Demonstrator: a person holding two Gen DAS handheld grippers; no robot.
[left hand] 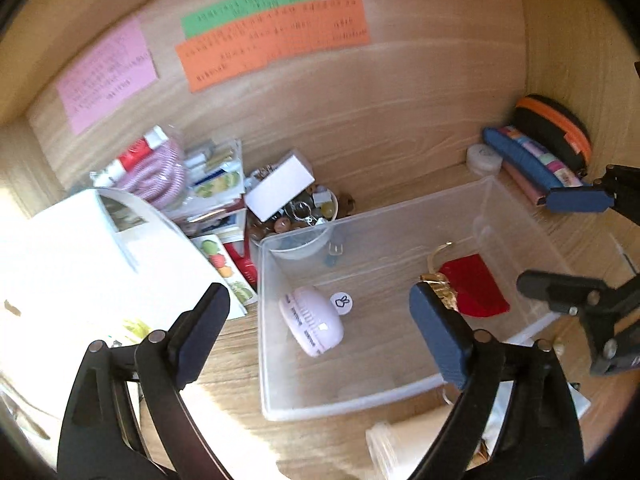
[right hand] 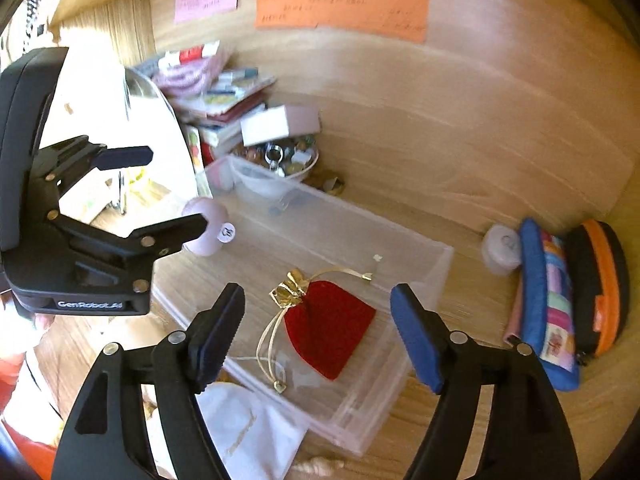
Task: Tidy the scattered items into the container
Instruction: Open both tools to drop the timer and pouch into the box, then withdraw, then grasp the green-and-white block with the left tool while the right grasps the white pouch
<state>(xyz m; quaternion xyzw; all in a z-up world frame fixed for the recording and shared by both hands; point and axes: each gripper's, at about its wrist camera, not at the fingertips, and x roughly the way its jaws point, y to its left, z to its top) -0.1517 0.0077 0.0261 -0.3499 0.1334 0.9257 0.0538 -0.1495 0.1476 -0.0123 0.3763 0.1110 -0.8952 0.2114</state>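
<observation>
Both the left gripper (left hand: 320, 320) and right gripper (right hand: 318, 336) stand wide open and empty above the clear container (right hand: 436, 264). Inside it lie the red pouch (right hand: 332, 324) and the pink timer (left hand: 312, 320). The white cloth bag (right hand: 248, 428) just outside its near wall looks soft and light, so a pinch on a bunched fold should do.

A clear plastic container (left hand: 400, 320) sits on a wooden desk (left hand: 360, 140). Inside it lie a pale pink round gadget (left hand: 312, 320) at the left and a red pouch with a gold top (left hand: 476, 292) at the right, well apart. The left gripper (left hand: 320, 328) hangs above with jaws wide, nothing between them. The right gripper (left hand: 568, 240) shows at the right edge. Coloured paper notes (left hand: 272, 36) are stuck on the wall behind.
</observation>
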